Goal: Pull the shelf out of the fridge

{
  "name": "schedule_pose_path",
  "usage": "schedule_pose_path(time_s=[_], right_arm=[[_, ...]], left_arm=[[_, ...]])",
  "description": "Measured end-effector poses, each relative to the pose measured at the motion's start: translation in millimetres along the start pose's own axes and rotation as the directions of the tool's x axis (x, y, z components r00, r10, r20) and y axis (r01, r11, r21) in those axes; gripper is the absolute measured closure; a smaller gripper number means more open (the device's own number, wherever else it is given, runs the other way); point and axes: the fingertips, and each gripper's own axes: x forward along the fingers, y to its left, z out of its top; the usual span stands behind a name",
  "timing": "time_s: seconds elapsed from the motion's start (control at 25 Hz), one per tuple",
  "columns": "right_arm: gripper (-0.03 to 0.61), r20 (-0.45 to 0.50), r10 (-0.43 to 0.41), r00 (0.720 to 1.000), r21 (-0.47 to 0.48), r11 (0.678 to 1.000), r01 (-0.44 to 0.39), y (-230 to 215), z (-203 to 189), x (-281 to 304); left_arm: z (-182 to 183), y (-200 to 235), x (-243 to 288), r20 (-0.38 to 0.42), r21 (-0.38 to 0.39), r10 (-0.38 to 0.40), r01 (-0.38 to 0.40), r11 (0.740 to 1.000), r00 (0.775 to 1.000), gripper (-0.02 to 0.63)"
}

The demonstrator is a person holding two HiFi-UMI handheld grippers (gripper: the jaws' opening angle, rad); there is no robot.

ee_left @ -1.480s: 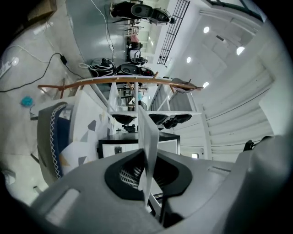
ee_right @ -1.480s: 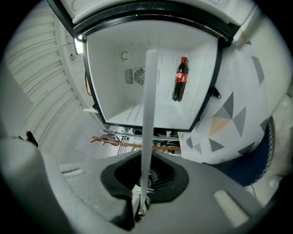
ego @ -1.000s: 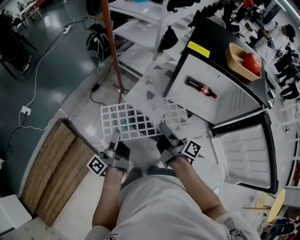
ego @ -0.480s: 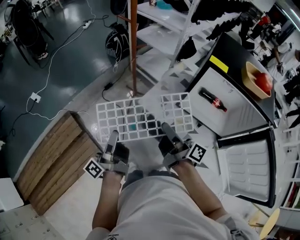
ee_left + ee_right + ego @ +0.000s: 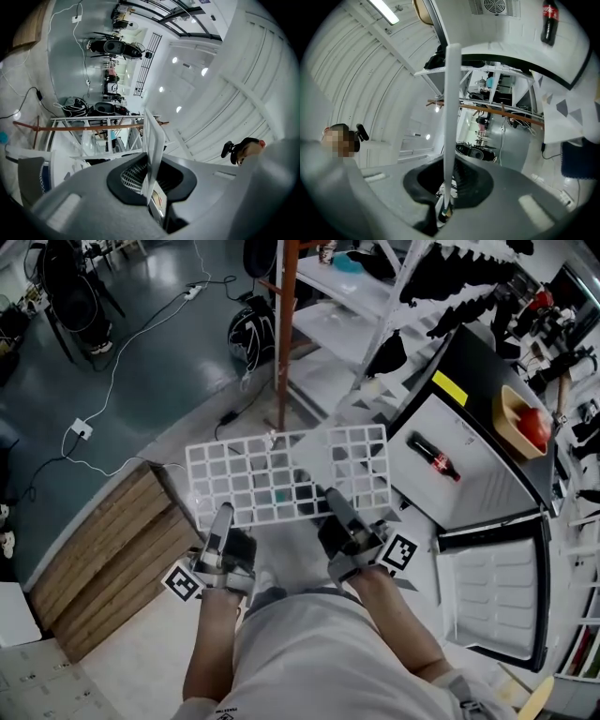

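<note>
The white grid shelf [image 5: 281,474] was clear of the fridge [image 5: 473,488] and was held roughly level in the air in front of the person, over the floor between a wooden pallet [image 5: 103,554] and the fridge's white side, where a cola bottle [image 5: 433,457] showed. The left gripper [image 5: 222,519] pinched the shelf's near edge toward its left end, and the right gripper [image 5: 334,502] pinched the same edge further right (each gripper view showed the thin rim edge-on, clamped between the pads). A bowl [image 5: 517,427] holding something red sat on the fridge's dark top.
</note>
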Motion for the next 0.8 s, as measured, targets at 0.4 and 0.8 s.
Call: schedule_pose_path(time_s=[0.4,0.8], right_arm=[[0.547,-0.009,0.047,0.999,-0.025,0.999,-0.048,9,9,4],[0.548,-0.005,0.041,0.999,-0.032,0.999,-0.042,7,18,0]], left_arm=[[-2,-12,10,-0.02,0.018,-0.052,0.053,0.998,0.998,0.581],[-7,-5,18,-0.023,0.001,-0.047,0.047,0.999,0.999,0.581]])
